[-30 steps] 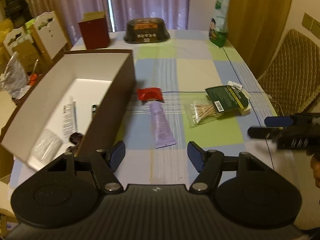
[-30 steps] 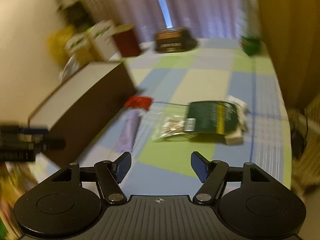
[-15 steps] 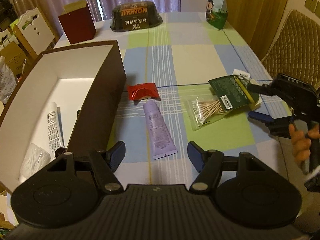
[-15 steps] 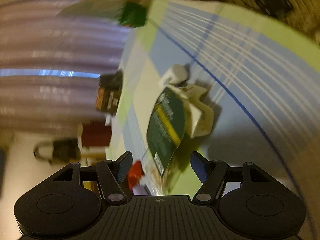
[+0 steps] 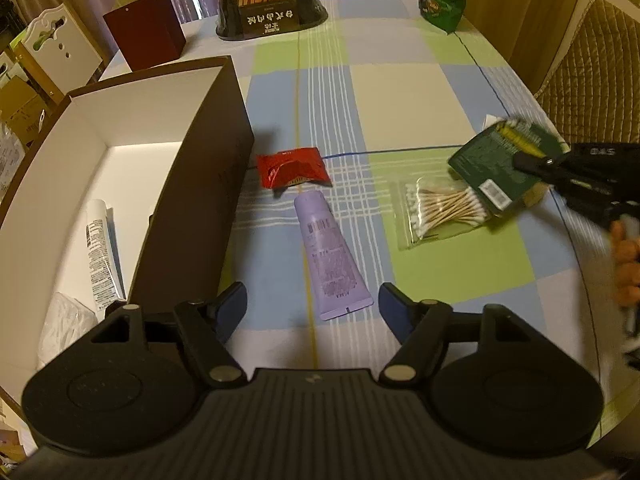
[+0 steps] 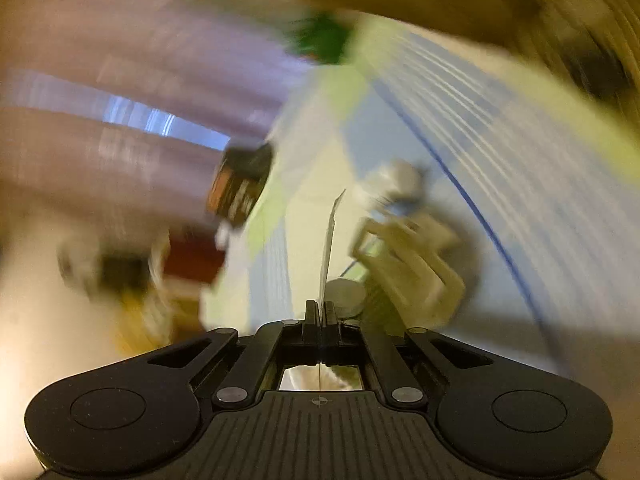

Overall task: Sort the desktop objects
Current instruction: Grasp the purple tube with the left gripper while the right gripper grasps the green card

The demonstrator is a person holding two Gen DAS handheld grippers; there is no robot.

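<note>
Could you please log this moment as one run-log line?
left tongs: open, idle above purple tube | right tongs: shut on green card package | box: open

At the top of my left wrist view I see a dark HONGLU tub (image 5: 271, 6), a maroon carton (image 5: 146, 36), a green snack bag (image 5: 442, 0) and, at right, perhaps a quilted chair (image 5: 596, 80).

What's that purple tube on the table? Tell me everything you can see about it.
The purple tube is a soft-looking, lilac squeeze tube lying flat on the checked tablecloth. Its narrow end points toward the red packet; its wide, flat crimped end faces the open left gripper. It carries a barcode and small print, too fine to read. Nothing grips it.
</note>
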